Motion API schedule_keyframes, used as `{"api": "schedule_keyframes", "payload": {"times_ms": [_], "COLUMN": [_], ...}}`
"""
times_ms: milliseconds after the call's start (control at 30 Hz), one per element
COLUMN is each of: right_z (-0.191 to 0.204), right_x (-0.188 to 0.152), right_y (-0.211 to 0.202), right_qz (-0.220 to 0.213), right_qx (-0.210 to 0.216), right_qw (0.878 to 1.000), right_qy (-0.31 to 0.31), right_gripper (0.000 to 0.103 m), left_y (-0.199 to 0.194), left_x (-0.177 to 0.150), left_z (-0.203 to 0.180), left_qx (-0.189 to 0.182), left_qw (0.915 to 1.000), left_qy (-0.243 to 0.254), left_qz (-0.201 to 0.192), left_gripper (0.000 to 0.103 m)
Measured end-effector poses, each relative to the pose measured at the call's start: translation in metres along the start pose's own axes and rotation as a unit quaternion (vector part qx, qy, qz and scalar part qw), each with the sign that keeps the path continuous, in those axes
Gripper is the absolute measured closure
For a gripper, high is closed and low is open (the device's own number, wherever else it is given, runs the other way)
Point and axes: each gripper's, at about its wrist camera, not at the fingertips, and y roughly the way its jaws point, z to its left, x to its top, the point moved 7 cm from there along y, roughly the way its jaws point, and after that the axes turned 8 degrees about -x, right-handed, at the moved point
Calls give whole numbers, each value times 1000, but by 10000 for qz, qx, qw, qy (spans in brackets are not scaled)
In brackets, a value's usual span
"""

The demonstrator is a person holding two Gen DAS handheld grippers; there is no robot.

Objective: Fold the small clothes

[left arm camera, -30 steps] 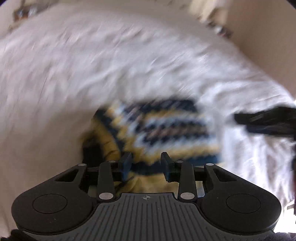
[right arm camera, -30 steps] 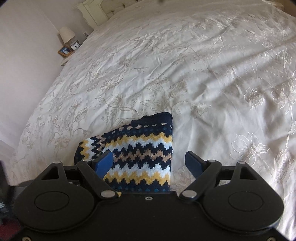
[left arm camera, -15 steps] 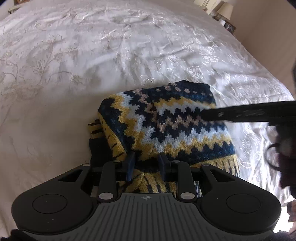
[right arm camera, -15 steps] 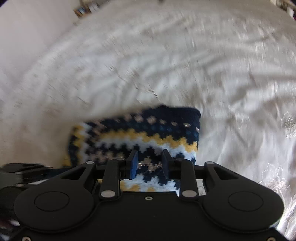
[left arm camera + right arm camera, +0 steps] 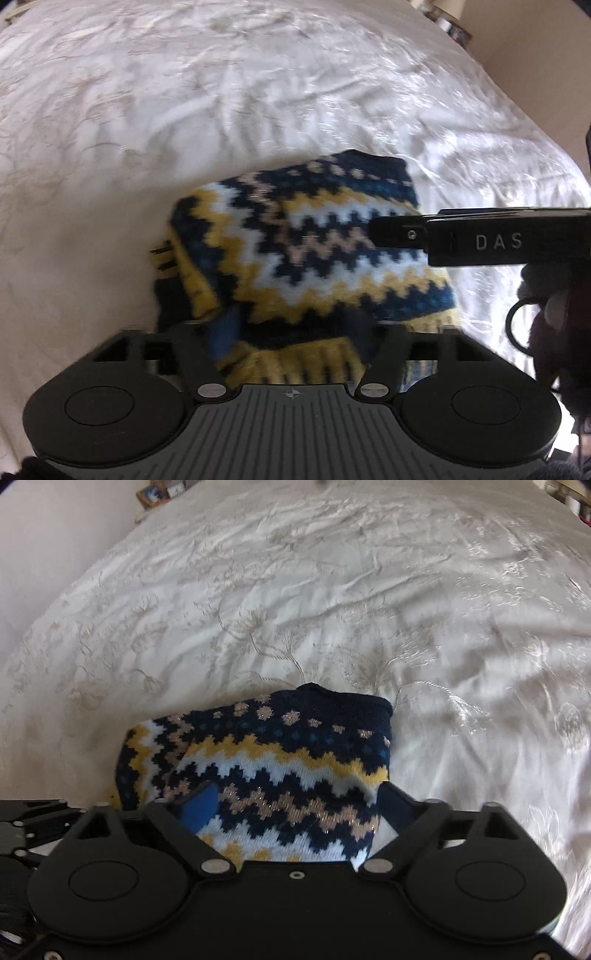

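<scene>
The zigzag-knit sweater (image 5: 314,258) is lying folded into a compact bundle on the embroidered white bedspread (image 5: 258,110); the left gripper (image 5: 291,332) and right gripper (image 5: 295,801) are both opening, jaws spreading clear of the knit, gripping nothing; the fold is looking essentially done, perhaps only tidying remaining.

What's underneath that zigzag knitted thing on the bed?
The knitted piece lies folded on the white embroidered bedspread. In the left wrist view a yellow-and-dark striped layer of the same knit peeks from beneath its near edge. Whatever else lies between the layers is covered.
</scene>
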Motion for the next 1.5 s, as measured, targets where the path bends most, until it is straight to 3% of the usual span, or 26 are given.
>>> {"api": "schedule_keyframes", "payload": {"times_ms": [67,267,433,900,1033,1133,1367,1500], "right_z": [-3,-17,-28,-23,-22,-21,-16,-12], "right_x": [-4,-16,-23,-61,-78,-89,-111,-120], "right_y": [-9,-45,-73,-128,-146,-158,-183,-194], "right_qz": [-90,-424,-659,-872,-881,-908,-1037,-1121], "right_qx": [-57,-375,-460,-449,-385,-407,-564,-627], "right_qw": [9999,9972,9926,9916,9912,9906,9896,9889], "right_qy": [120,481,915,839,909,940,816,746], "right_gripper": [0,0,0,0,0,0,0,0], "left_y": [-5,-30,-56,-104,-119,-131,-147,-154], "left_x": [3,12,17,-11,-26,-39,-64,-78], "left_z": [-8,-22,-31,-54,-60,-63,-72,-80], "left_qx": [193,571,656,858,1432,2126,1809,1837], "left_qw": [9997,9976,9961,9934,9867,9747,9800,9795], "left_qy": [151,286,330,-18,-35,-60,-135,-128], "left_qz": [-89,-268,-481,-764,-771,-687,-818,-818], "left_gripper": [23,23,22,23,23,24,24,24]}}
